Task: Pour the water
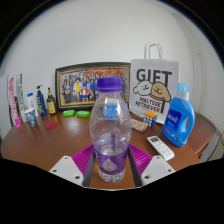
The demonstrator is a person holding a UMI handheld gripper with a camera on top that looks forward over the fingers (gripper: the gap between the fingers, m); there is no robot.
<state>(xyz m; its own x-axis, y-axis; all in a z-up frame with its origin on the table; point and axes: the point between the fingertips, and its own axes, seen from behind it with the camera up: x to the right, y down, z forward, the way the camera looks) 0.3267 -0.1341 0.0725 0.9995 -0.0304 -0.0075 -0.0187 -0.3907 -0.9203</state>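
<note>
Tongs [112, 170] grip water bottle [110, 135] over the table [45, 150], blue detergent jug [179, 118] near its right edge.

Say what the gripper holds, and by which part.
The gripper holds the clear water bottle with the purple cap, its pads pressing the lower body from both sides.

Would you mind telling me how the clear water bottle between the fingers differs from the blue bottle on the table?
The water bottle is see-through with a purple cap; the blue bottle is opaque blue with a lighter blue cap. The water bottle stands between the fingers of the gripper, while the blue bottle stands beyond them, beside the white gift bag. The blue bottle has a side handle; the water bottle has none. Both stand upright.
</note>
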